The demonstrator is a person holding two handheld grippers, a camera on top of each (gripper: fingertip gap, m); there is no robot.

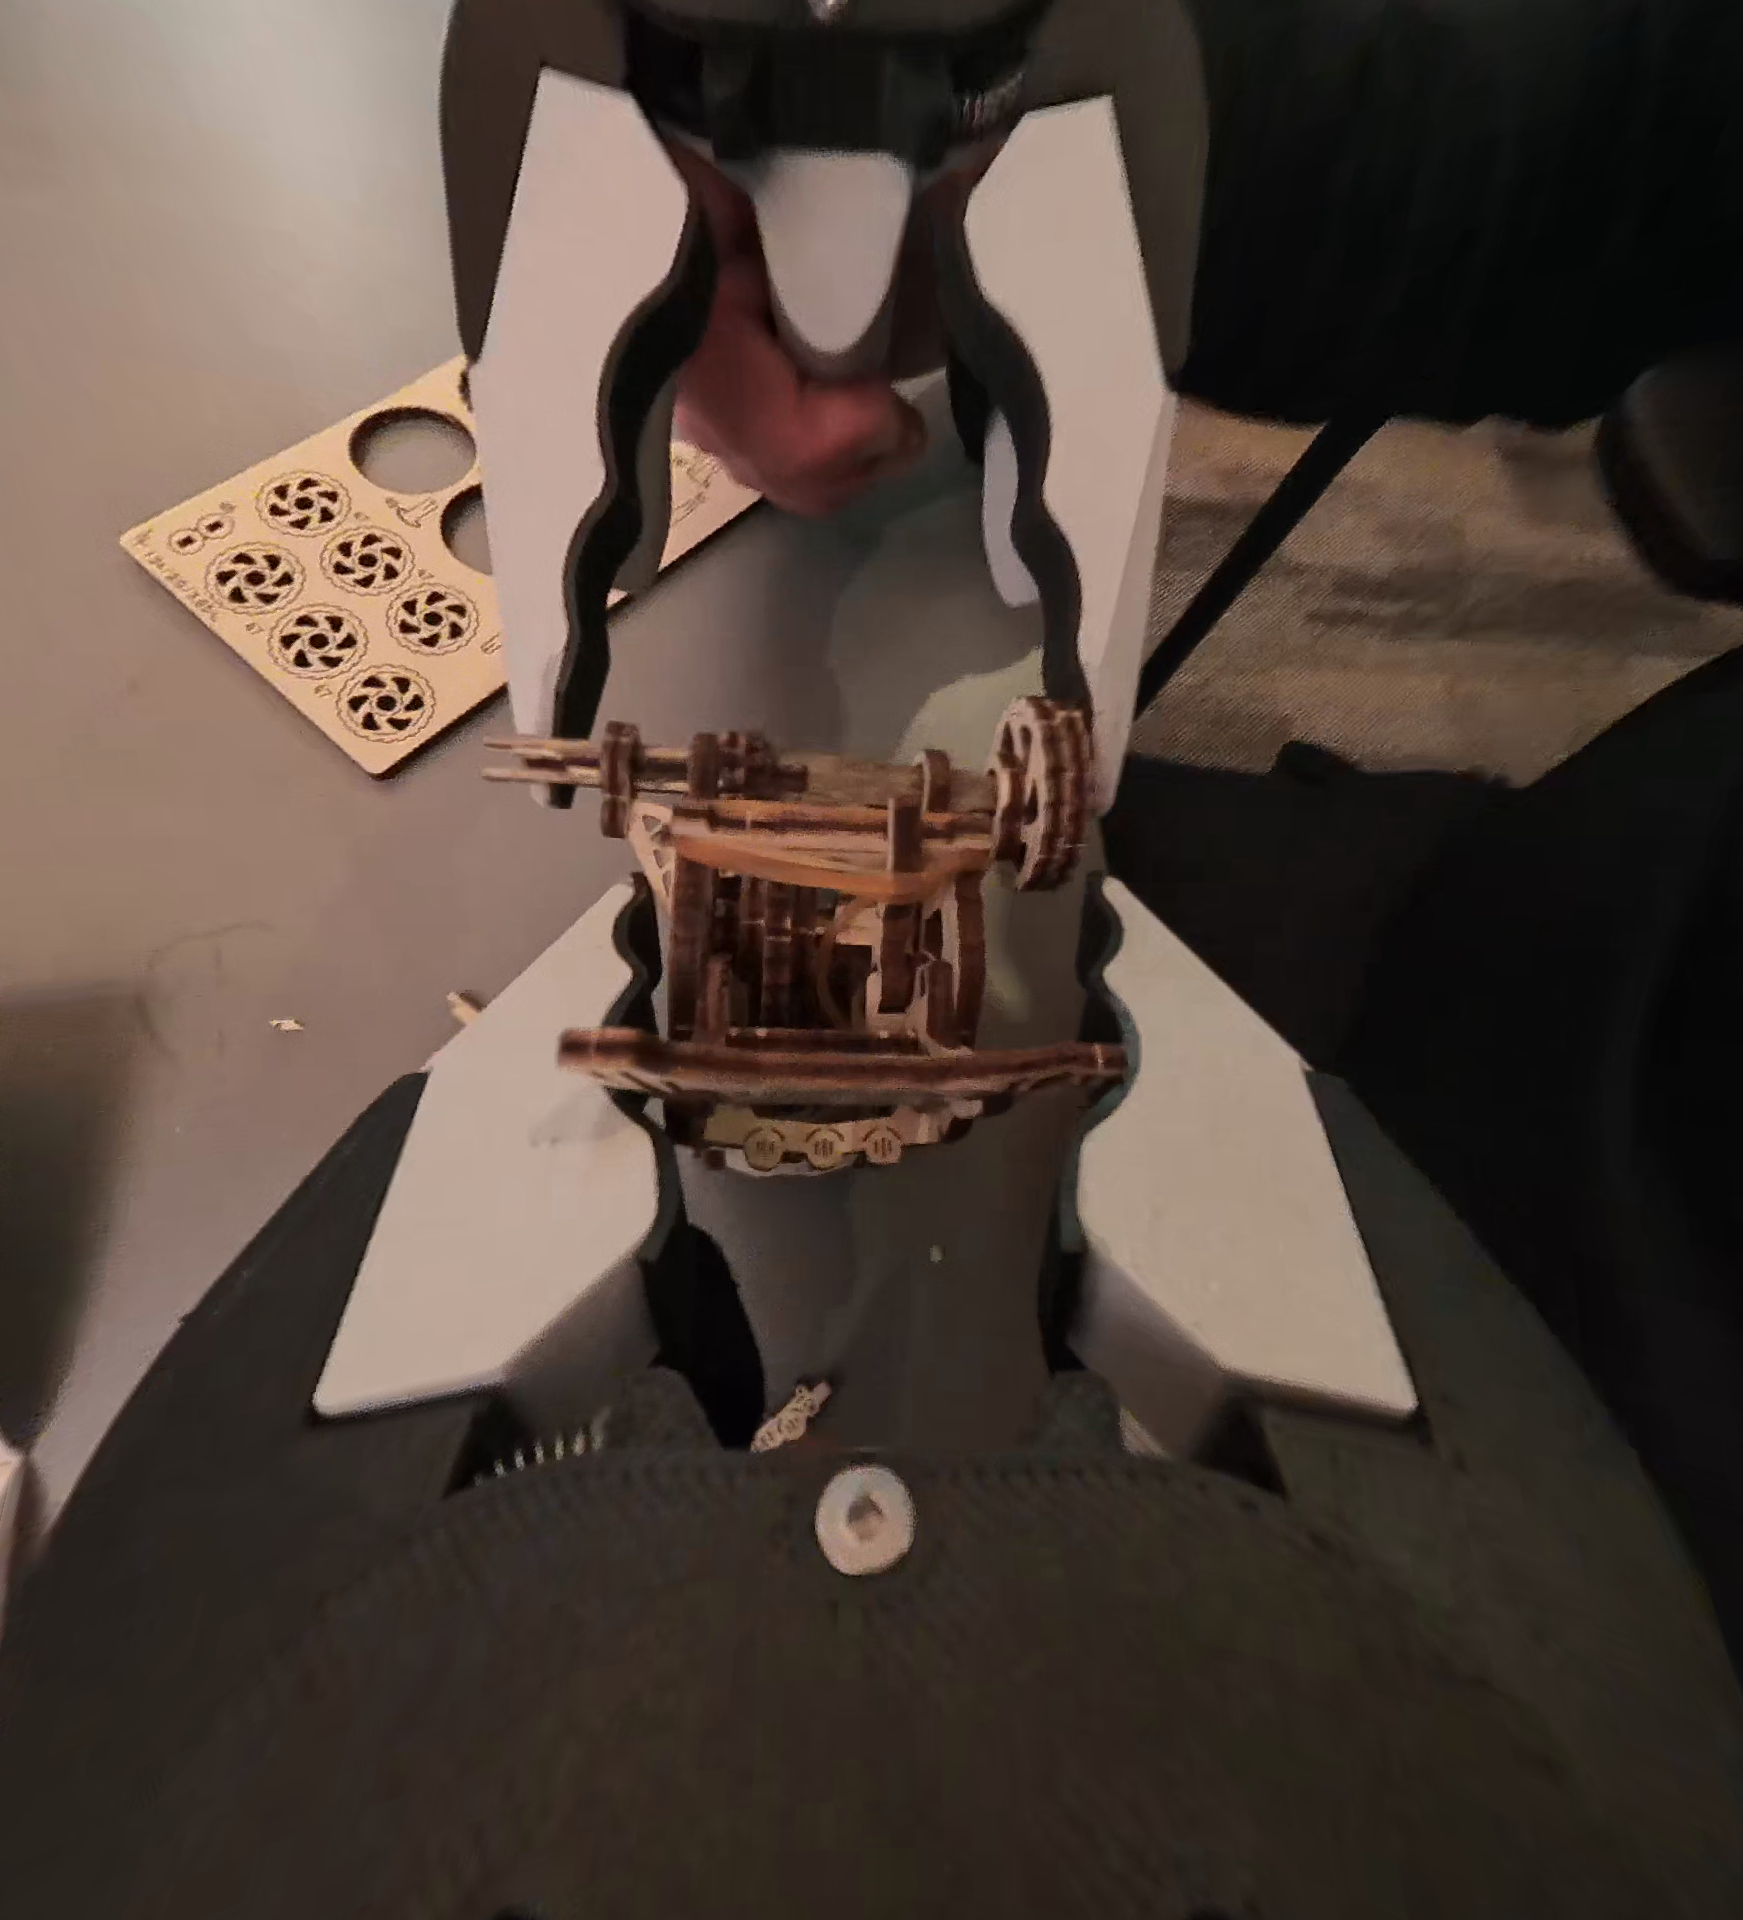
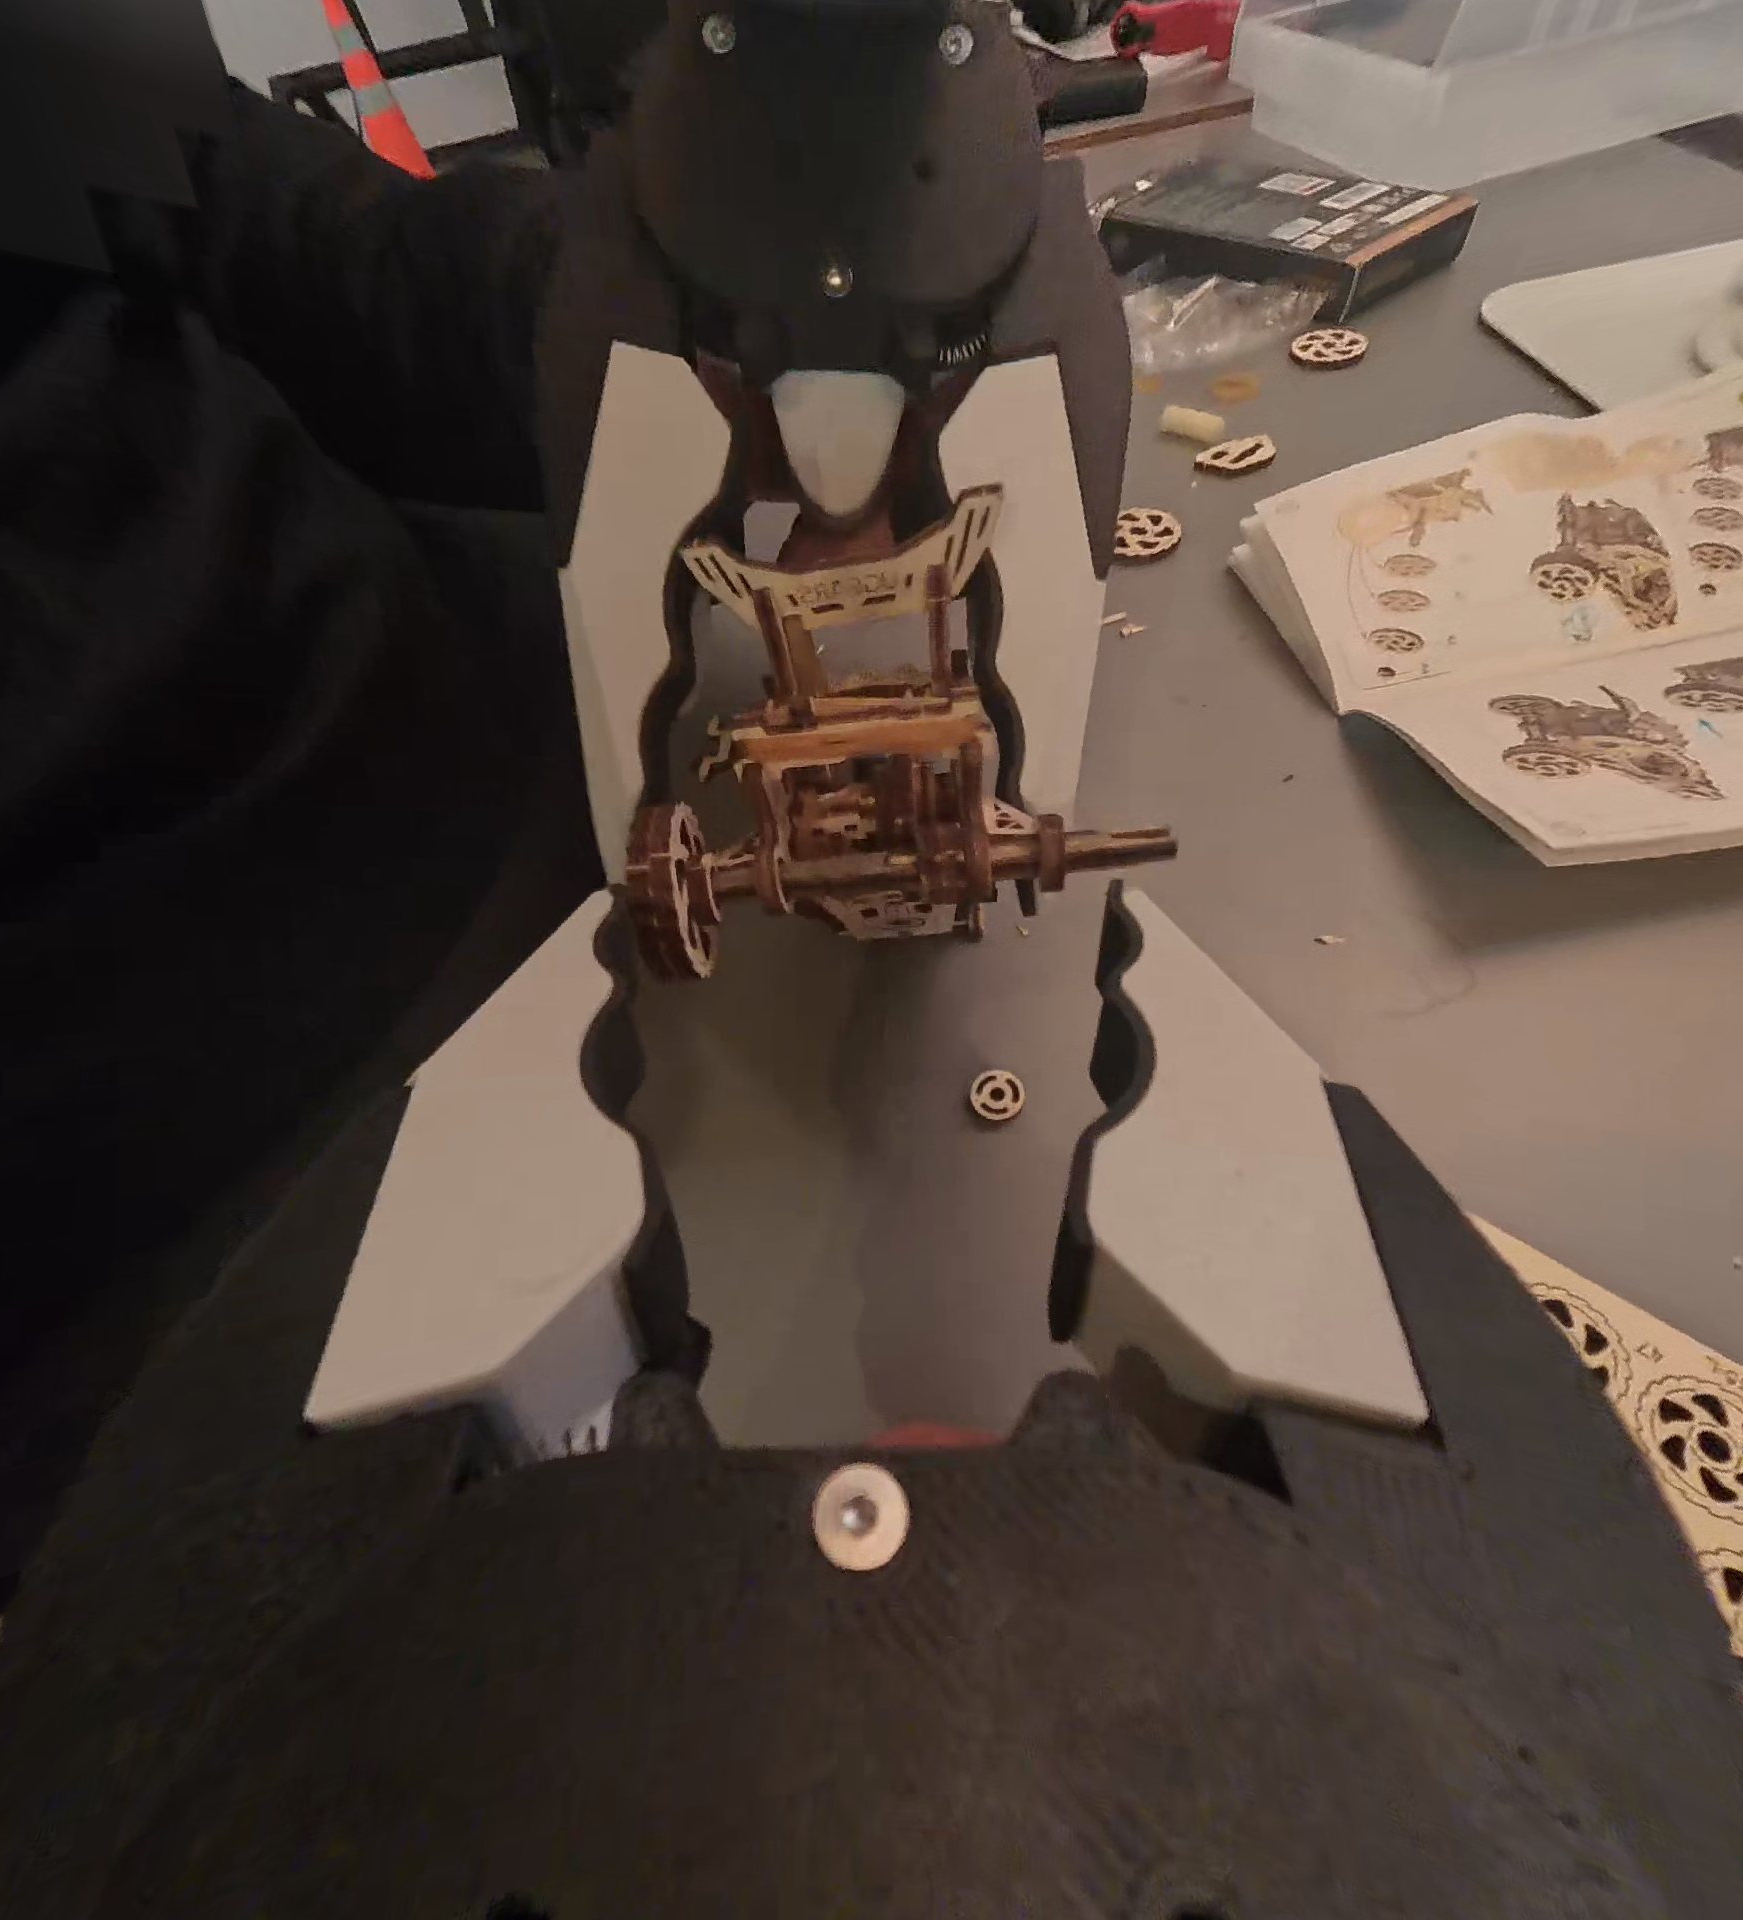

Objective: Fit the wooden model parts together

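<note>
Plywood chassis point(image 1: 825, 935): we clench it in our left gripper point(image 1: 862, 966), above the grey table point(image 1: 171, 831).
Axle: long axis runs 9 to 3 o'clock; bare stub at 9.
Right gripper point(image 2: 862, 914): spread, grasping nothing, chassis at 12.
Loose wheel point(image 2: 997, 1094): on table, nearest our right.

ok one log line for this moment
left gripper: shut on wooden model, held above table | right gripper: open, tips flanking wheel axle

A grey counter point(image 2: 1366, 1039) holds an open instruction booklet point(image 2: 1573, 665) at right, a wooden parts sheet point(image 2: 1740, 1538) lower right, and a small loose wooden ring point(image 2: 997, 1094) at centre.
</note>
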